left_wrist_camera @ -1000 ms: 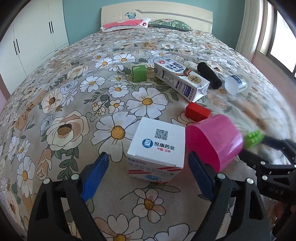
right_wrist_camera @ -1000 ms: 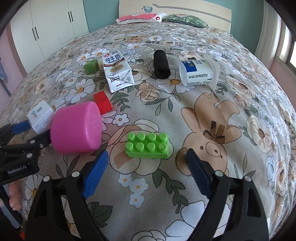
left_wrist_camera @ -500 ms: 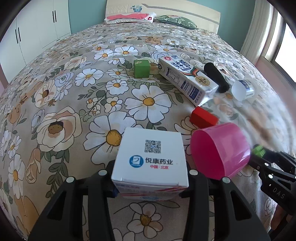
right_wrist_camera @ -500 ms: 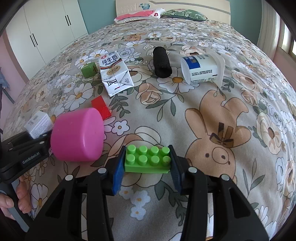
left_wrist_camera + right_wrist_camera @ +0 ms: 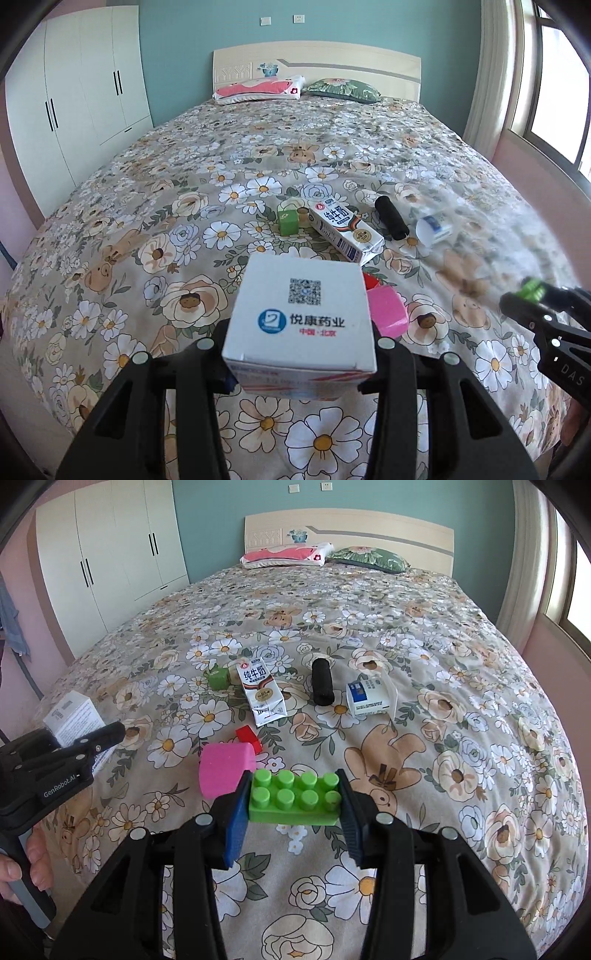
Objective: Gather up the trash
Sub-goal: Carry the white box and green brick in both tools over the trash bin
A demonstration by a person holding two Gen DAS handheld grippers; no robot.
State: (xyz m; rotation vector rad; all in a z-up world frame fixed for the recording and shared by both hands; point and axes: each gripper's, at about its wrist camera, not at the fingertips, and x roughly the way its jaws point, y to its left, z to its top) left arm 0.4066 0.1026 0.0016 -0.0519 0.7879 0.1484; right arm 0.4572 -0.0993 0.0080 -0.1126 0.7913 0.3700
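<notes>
Left gripper [image 5: 301,363] clamps box [image 5: 299,317], right gripper [image 5: 293,805] clamps brick [image 5: 295,797]; both carried level, grips firm, clear of bed [image 5: 461,686].

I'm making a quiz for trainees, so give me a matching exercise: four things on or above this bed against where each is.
Things:
1. white medicine box
2. green brick
3. pink cup
4. black roll

Places:
A. lying on the bedspread between the milk carton and the tub with the blue label
B. clamped in the right gripper
C. lying on its side by the red block
D. clamped in the left gripper

Pairs: 1-D, 2-B, 3-C, 4-A
</notes>
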